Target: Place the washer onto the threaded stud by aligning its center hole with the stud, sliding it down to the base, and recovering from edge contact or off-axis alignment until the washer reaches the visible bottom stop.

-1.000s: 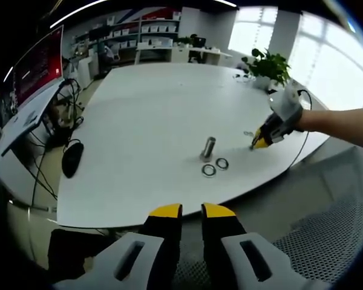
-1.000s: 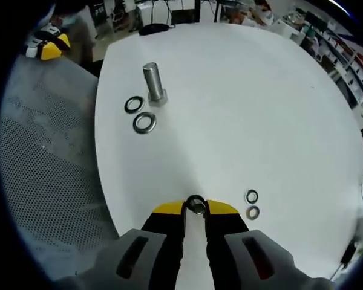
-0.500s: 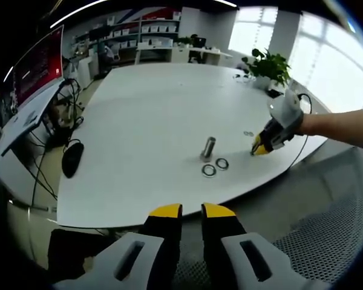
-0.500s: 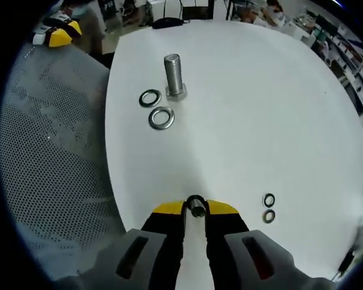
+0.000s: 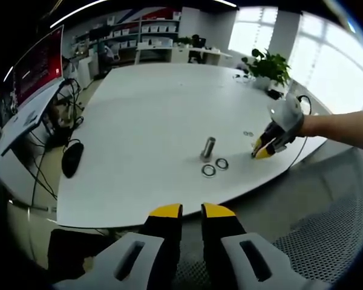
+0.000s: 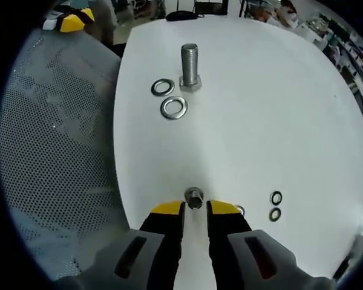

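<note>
Right tool (image 6: 195,209): yellow-tipped jaws closed down on a small washer (image 6: 195,197), held on edge above the white counter (image 6: 260,109); the part of it between the tips is hidden.
Left tool (image 5: 191,211): jaws a narrow gap apart, nothing between them, off the counter's near edge.
Threaded stud (image 6: 189,65): upright on its hex base, well apart from the right tool; threads hard to make out.
Loose washers: two (image 6: 173,107) just beside the stud's base; two smaller ones (image 6: 276,206) near the right tool, a third half hidden behind its tip.
Writing: none readable; the wall screen (image 5: 39,63) is blurred.
Potted plant (image 5: 268,65): at the counter's far edge.
</note>
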`<state>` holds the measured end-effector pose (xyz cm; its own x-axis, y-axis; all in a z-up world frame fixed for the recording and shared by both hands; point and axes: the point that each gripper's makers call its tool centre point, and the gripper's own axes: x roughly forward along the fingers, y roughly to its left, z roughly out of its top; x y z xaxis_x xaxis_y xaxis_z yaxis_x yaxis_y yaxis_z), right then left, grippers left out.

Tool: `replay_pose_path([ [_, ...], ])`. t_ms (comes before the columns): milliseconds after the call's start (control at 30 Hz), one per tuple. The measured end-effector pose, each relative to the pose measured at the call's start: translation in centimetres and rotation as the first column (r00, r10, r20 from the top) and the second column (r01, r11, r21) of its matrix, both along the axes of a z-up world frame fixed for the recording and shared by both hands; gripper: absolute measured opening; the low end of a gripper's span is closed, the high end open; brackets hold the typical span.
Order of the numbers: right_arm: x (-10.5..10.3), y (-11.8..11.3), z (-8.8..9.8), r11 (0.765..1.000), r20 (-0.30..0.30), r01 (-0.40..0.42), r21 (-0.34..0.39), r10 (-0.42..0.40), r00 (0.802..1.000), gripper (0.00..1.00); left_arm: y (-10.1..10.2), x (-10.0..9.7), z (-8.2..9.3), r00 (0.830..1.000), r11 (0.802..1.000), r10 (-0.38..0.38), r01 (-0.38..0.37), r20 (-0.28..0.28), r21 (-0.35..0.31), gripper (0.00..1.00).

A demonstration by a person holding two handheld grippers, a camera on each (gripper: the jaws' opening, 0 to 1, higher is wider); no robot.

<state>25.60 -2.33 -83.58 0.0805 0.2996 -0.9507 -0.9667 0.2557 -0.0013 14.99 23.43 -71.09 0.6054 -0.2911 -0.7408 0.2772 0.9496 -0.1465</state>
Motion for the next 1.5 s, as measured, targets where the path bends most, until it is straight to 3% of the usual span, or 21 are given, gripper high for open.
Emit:
replay_pose_path([
  [533,2.7,-3.2,0.8,0.988,0.011,0.155,0.016,-0.155,0.988,0.17,0.0,0.0,0.0,1.000,1.000,-0.003,0.003,0.000,0.000,0.10],
  [733,3.4,-3.3,0.3,0.991,0.027,0.136,-0.011,-0.135,0.990,0.17,0.0,0.0,0.0,1.000,1.000,-0.003,0.003,0.000,0.001,0.10],
  [933,3.6,-3.2,-0.6,0.994,0.006,0.090,-0.055,-0.090,0.996,0.17,0.0,0.0,0.0,1.000,1.000,-0.003,0.003,-0.001,0.002,0.10],
  [1133,4.0,-2.8,-0.7,0.995,-0.014,0.085,-0.045,-0.085,0.996,0.18,0.0,0.0,0.0,1.000,1.000,-0.004,0.004,-0.003,0.003,0.10],
  [1500,3.8,-2.4,-0.7,0.998,0.007,0.036,-0.054,-0.036,0.999,0.16,0.0,0.0,-0.1,1.000,1.000,-0.005,0.005,-0.004,0.004,0.09],
])
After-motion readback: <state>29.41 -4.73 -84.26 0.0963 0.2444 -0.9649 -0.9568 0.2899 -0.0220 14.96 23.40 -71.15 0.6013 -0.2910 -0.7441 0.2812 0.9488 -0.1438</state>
